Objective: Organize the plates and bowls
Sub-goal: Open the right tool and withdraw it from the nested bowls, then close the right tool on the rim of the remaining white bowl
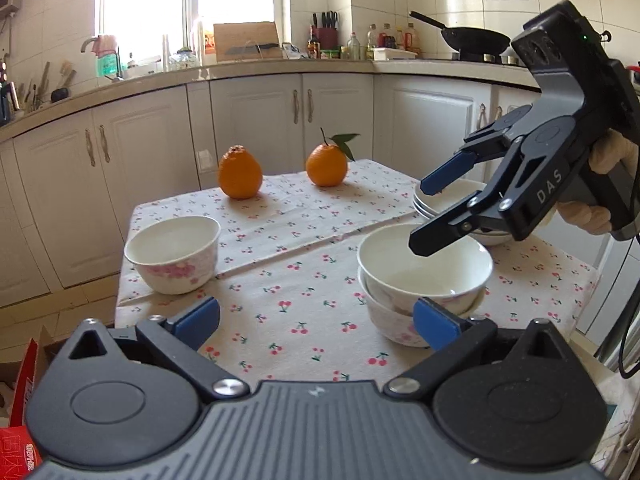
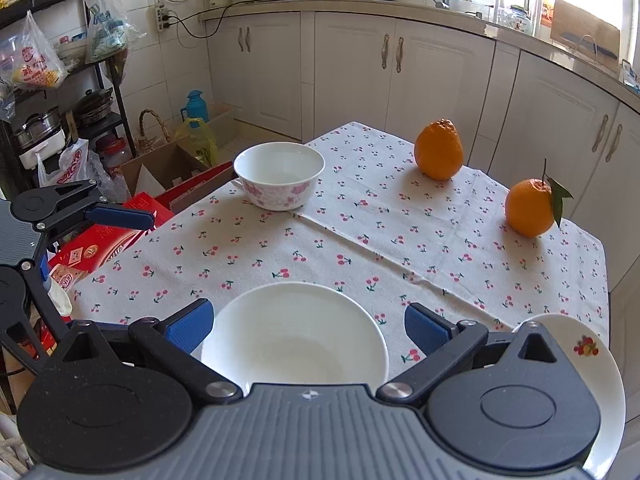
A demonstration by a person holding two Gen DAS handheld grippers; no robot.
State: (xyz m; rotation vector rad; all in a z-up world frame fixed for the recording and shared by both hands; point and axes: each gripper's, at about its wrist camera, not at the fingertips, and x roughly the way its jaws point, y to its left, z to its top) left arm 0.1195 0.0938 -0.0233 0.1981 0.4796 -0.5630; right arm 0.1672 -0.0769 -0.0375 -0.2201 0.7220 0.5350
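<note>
The lone bowl [image 1: 173, 254] with pink flowers stands upright near the far left corner of the tabletop [image 1: 304, 320], well apart from the stacked bowls [image 1: 424, 276] at the right; no claw touches it; being round, it has no long axis to line up with, only a rim to pinch. The left claw [image 1: 316, 316] stands wide open with nothing between its blue pads, and the bowl lies ahead of it and off to its left, nearer than anything else it could take; the right claw [image 1: 436, 216] is also spread wide and empty, hanging just above the stack's top bowl, with a pile of plates [image 1: 424, 204] behind it. From the right wrist view the lone bowl [image 2: 279, 176] sits well across the cloth beyond the stack [image 2: 294, 340]; so I judge the left hand the nearer one, needing to swing leftward and forward to straddle the near rim.
</note>
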